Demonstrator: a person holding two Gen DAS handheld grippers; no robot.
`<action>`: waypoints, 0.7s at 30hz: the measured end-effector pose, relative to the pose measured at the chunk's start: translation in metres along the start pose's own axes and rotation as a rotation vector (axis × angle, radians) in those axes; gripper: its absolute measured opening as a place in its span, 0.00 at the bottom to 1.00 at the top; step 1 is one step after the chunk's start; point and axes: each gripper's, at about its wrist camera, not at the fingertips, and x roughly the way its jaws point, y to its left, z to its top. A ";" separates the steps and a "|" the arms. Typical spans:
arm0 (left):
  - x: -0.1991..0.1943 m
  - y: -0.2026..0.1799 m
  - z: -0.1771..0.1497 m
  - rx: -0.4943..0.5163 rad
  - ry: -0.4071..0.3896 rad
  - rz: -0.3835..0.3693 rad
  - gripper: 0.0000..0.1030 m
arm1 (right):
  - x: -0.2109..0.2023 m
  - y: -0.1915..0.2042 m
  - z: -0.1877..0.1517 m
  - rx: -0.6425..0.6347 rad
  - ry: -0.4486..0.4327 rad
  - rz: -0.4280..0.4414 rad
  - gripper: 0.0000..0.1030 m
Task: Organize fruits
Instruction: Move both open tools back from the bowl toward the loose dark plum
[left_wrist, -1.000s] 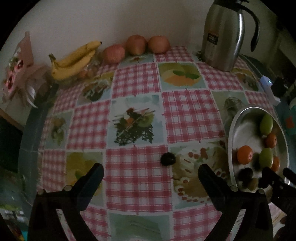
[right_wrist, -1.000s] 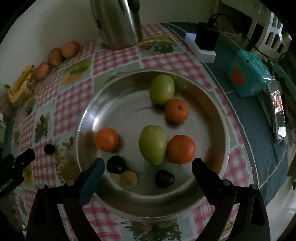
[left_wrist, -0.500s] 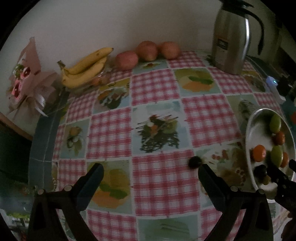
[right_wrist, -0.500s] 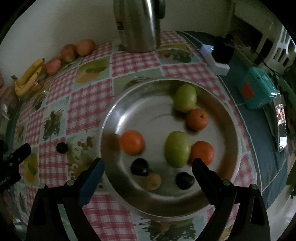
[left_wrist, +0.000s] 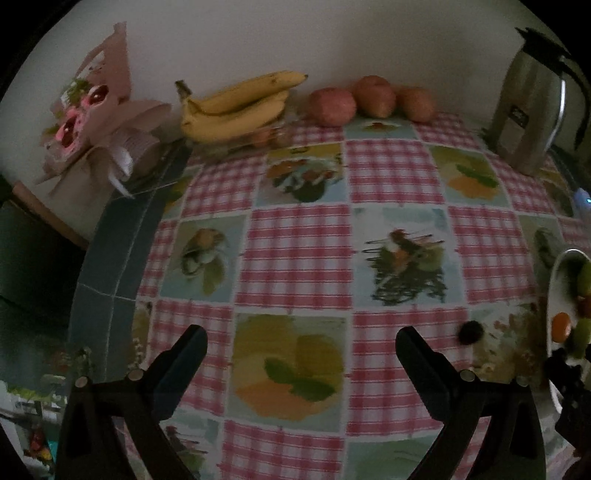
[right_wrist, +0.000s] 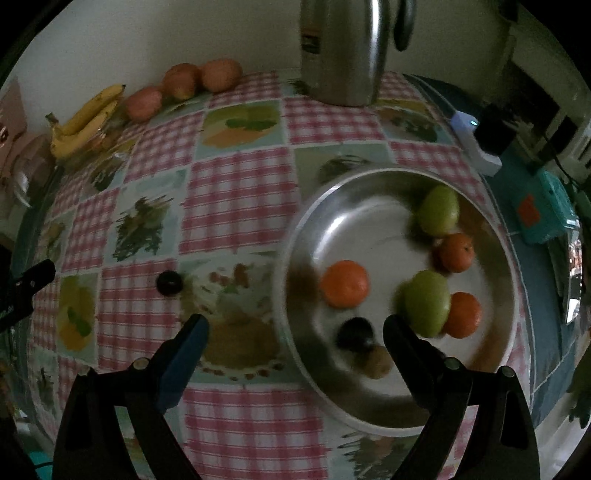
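Ahead of both grippers, checked tablecloth (left_wrist: 303, 254) covers the table. Metal bowl (right_wrist: 369, 406) sits just beyond the right gripper (right_wrist: 295, 328), its right finger over the bowl's near rim, left finger over the cloth. Steel jug (right_wrist: 343, 51) stands far ahead. Bananas (left_wrist: 236, 107) and three apples (left_wrist: 369, 98) line the far wall, up ahead of the left gripper (left_wrist: 301, 341). In the bowl: two green fruits (right_wrist: 426, 302), three oranges (right_wrist: 344, 283), dark fruit (right_wrist: 354, 332), brownish one (right_wrist: 376, 363). Small dark plum (left_wrist: 470, 332) lies alone on cloth, just right of the left gripper, apart from the bowl. Both grippers spread wide, holding nothing
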 end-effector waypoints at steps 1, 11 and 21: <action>0.001 0.002 0.000 0.001 0.002 0.008 1.00 | 0.000 0.004 0.000 -0.002 0.000 0.006 0.93; 0.011 0.019 0.000 -0.017 0.017 0.027 1.00 | 0.006 0.048 0.007 -0.013 0.023 0.056 0.93; 0.020 0.023 0.004 -0.012 0.035 0.036 1.00 | 0.022 0.077 0.009 -0.062 0.050 0.038 0.93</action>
